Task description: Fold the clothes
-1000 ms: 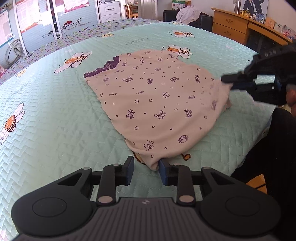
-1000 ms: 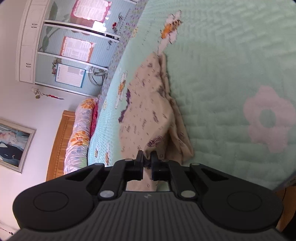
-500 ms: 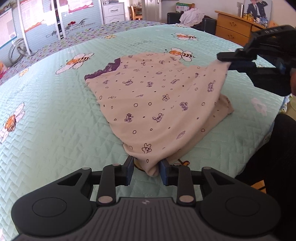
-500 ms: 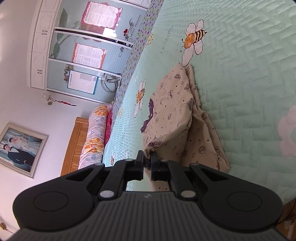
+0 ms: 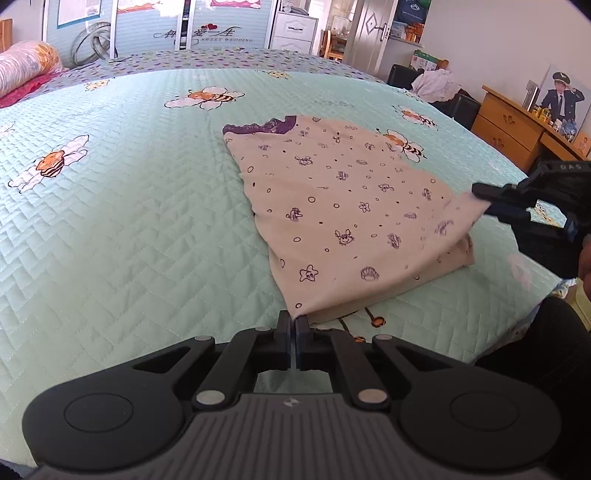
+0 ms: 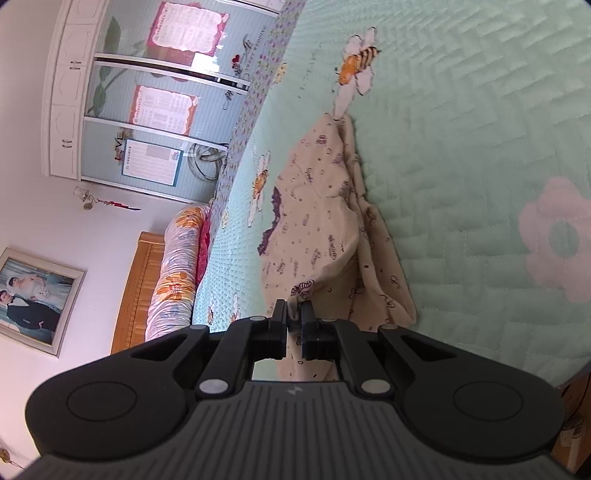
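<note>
Now my left tool [image 5: 294,322] has just closed on the near corner of the garment [image 5: 343,206] lying on the bed [image 5: 122,229], while my right tool [image 6: 294,314] pinches the other corner, so I can fold it over evenly.

I'm looking at the garment [image 5: 343,206] lying on the bed [image 5: 122,221], toward its near right side. My left gripper [image 5: 294,322] is sitting at the garment's near corner; my right gripper [image 5: 480,195] is pinching the corner on the right, lifted off the bed. Behind the bed a wardrobe [image 5: 166,26] is standing — a pillow roll [image 5: 26,66] lying far left, a dresser [image 5: 517,125] far right.
</note>
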`<state>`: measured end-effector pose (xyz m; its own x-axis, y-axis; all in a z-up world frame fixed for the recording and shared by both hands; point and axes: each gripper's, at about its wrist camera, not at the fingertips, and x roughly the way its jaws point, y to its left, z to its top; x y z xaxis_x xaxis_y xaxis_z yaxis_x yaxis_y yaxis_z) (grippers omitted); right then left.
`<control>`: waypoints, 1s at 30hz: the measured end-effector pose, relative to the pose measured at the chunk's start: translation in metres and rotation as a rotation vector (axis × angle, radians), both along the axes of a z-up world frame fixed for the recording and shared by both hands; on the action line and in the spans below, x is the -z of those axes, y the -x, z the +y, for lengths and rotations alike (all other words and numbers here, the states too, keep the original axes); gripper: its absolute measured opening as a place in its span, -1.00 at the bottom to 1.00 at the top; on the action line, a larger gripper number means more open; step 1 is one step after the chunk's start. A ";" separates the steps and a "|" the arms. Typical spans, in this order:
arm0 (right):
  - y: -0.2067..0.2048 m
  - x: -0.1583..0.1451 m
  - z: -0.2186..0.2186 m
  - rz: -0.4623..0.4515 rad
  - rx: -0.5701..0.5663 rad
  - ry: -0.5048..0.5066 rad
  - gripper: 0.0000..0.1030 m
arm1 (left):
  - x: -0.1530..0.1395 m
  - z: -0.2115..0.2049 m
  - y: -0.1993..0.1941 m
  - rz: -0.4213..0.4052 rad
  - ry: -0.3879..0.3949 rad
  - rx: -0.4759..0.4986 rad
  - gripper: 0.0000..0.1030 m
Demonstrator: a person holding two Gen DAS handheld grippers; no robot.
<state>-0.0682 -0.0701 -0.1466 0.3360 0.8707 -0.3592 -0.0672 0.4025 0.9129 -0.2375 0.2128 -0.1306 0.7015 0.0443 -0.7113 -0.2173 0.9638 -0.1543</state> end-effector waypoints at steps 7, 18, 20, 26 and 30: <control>0.001 0.019 -0.010 0.041 -0.019 0.118 -0.87 | -0.011 -0.007 0.013 -0.003 -0.020 0.057 -0.91; 0.033 0.000 -0.014 -0.185 -0.072 0.359 0.01 | -0.030 -0.016 0.007 -0.062 -0.115 0.114 -0.91; 0.046 -0.012 -0.002 -0.344 -0.139 0.516 0.03 | -0.027 -0.023 0.004 -0.052 -0.147 0.145 -0.86; 0.054 -0.018 0.020 -0.478 -0.165 0.594 0.14 | -0.023 -0.026 -0.002 -0.052 -0.183 0.156 -0.74; 0.027 -0.009 0.021 -0.358 -0.090 0.507 0.34 | -0.019 -0.012 -0.011 -0.053 -0.096 0.102 -0.57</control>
